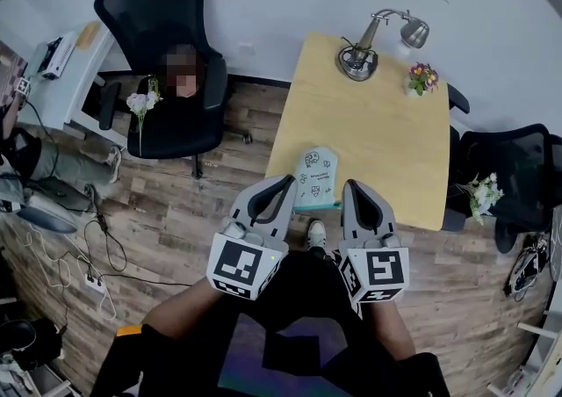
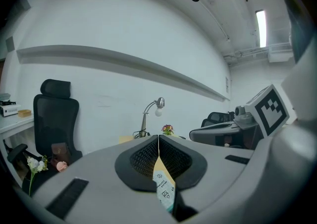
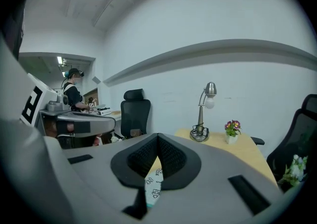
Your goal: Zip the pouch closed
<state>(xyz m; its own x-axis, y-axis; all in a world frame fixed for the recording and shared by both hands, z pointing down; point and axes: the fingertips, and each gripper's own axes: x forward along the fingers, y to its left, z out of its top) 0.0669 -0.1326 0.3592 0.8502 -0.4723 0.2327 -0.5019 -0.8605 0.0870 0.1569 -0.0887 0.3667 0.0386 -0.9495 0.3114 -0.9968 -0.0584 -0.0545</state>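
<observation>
A pale mint pouch printed with small cartoon figures lies on the near edge of the wooden table. My left gripper hovers just left of it, and my right gripper just right of it. Neither holds the pouch. In the left gripper view the jaws of the left gripper meet at their tips, and the pouch shows below, through the gap behind them. The right gripper is likewise shut, with the pouch seen beneath it. I cannot make out the zipper.
A desk lamp and a small flower pot stand at the table's far end. A black office chair with flowers stands to the left, and another chair to the right. Cables trail over the wooden floor.
</observation>
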